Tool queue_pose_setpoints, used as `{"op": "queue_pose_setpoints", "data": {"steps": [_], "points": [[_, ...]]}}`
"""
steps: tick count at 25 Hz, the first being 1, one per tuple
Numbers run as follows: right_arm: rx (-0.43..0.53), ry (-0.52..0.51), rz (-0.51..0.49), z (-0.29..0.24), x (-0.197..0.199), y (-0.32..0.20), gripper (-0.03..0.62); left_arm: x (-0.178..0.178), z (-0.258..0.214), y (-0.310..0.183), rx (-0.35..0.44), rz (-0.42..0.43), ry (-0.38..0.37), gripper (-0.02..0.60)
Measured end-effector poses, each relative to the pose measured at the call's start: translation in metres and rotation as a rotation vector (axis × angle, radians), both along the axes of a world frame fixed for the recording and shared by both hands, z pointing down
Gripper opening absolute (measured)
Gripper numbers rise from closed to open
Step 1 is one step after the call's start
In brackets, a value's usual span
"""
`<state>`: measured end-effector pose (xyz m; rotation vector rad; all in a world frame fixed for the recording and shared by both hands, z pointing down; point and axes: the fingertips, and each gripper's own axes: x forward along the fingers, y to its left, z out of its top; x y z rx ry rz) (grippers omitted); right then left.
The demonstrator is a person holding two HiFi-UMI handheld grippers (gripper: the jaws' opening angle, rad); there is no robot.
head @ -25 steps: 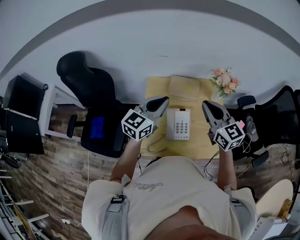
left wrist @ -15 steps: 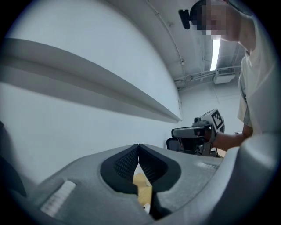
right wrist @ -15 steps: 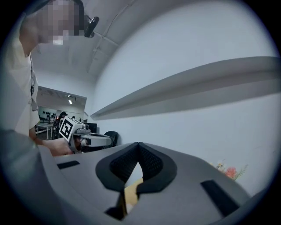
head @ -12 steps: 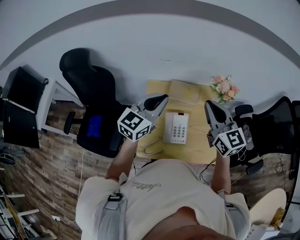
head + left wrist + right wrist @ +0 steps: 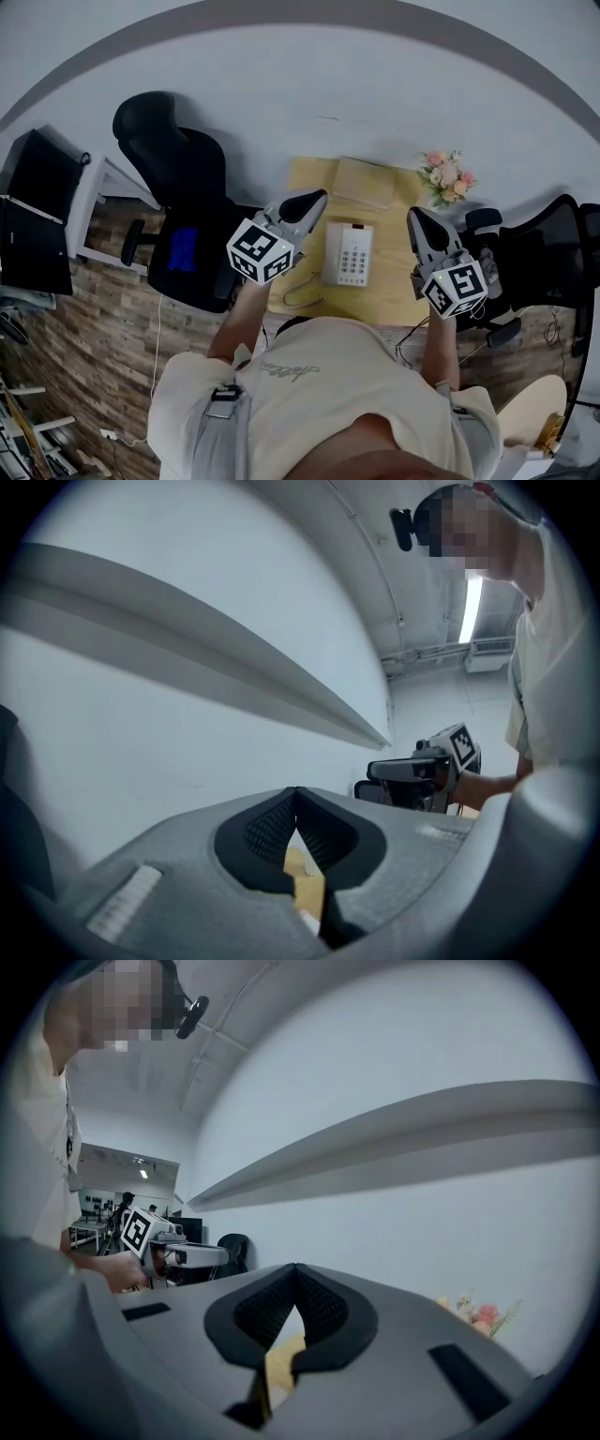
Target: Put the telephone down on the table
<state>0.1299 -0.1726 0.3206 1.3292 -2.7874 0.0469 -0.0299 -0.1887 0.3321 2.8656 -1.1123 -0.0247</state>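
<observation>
A white telephone (image 5: pixel 348 254) with a keypad lies flat on the small yellow table (image 5: pixel 389 300), its cord (image 5: pixel 298 296) trailing off to the left. My left gripper (image 5: pixel 317 198) hovers above the table's left side, shut and empty. My right gripper (image 5: pixel 413 217) hangs over the right side, also shut with nothing held. In the left gripper view the left gripper (image 5: pixel 296 794) points at the white wall, and the right gripper (image 5: pixel 375 769) shows at the right. In the right gripper view the right gripper (image 5: pixel 295 1271) also points at the wall.
A flat beige pad (image 5: pixel 367 182) lies at the table's far edge. A pink flower bunch (image 5: pixel 449 178) stands at the far right corner. Black office chairs stand left (image 5: pixel 173 178) and right (image 5: pixel 539 253) of the table. A white wall runs behind it.
Both grippers have risen a little, still shut. The telephone has stayed where it was on the table.
</observation>
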Motion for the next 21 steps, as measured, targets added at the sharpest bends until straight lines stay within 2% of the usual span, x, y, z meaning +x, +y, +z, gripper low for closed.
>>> {"op": "queue_pose_setpoints", "data": {"steps": [8,21], "points": [[-0.062,0.034,0.006,0.021,0.002,-0.012,0.002,-0.007,0.004,-0.020,-0.010,-0.023,0.025,0.017],[-0.067,0.052,0.001,0.033,0.012,-0.045,0.002,0.000,0.020,-0.050,-0.023,-0.042,0.009,0.017]]}}
